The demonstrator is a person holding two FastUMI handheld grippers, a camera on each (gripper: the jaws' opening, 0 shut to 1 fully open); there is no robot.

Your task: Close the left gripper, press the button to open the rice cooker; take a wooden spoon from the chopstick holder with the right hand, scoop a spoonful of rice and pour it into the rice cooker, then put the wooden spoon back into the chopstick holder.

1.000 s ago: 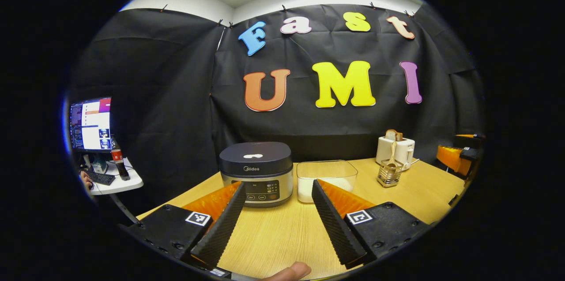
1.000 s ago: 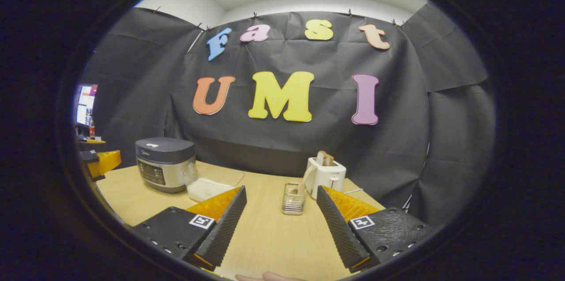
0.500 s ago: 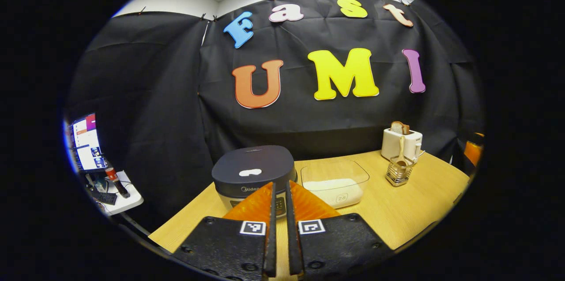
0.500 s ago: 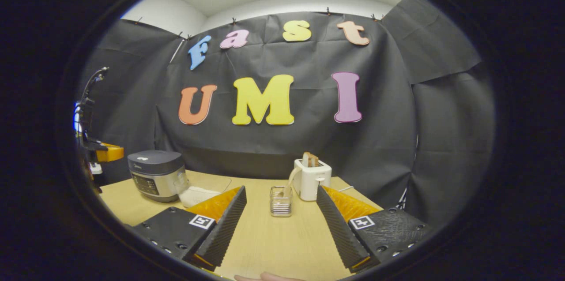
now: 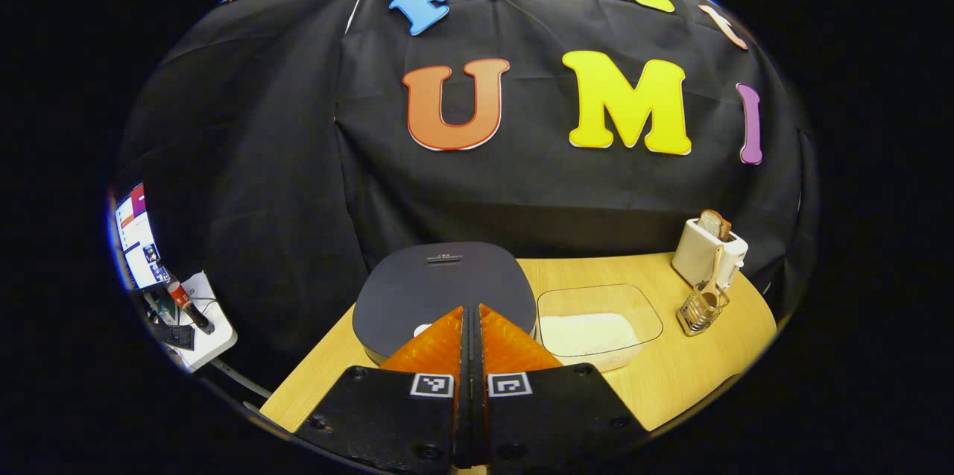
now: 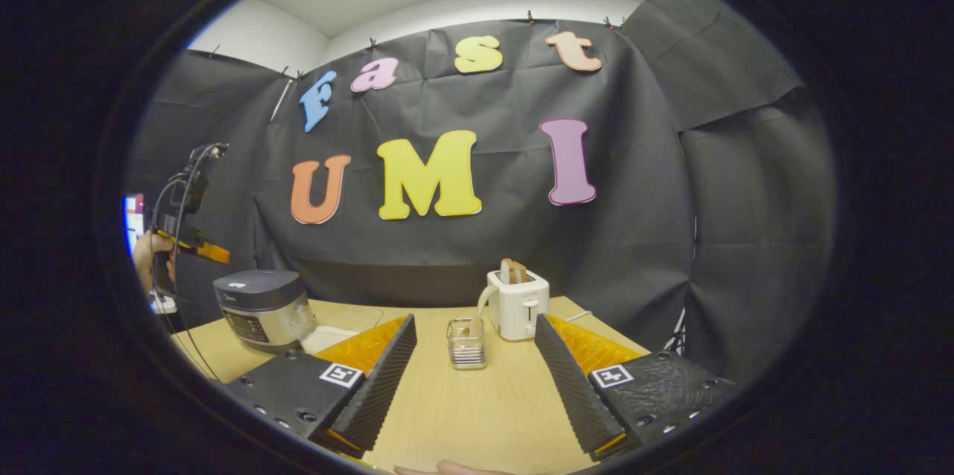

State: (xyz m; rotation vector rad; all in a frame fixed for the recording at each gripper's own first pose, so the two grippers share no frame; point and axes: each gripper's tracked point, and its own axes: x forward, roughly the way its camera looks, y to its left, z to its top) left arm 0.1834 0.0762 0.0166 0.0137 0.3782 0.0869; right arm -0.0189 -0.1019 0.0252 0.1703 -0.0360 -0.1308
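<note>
In the left gripper view, the left gripper has its two fingers pressed flat together with nothing between them, and it hangs above the front edge of the rice cooker, tips pointing down at the dark lid. The lid is down; whether the tips touch it cannot be told. In the right gripper view that same gripper shows far off to the left, held up above the cooker by a hand, with cables looping over it.

The right gripper is spread wide and holds nothing, low over the wooden counter, aimed at the chopstick holder, which stands between its fingers farther ahead.

The wooden spoon stands in that wire holder, handle leaning toward the white toaster just behind it. Slices of bread stick up from the toaster. A clear tub just beside the cooker holds a layer of white rice.
</note>
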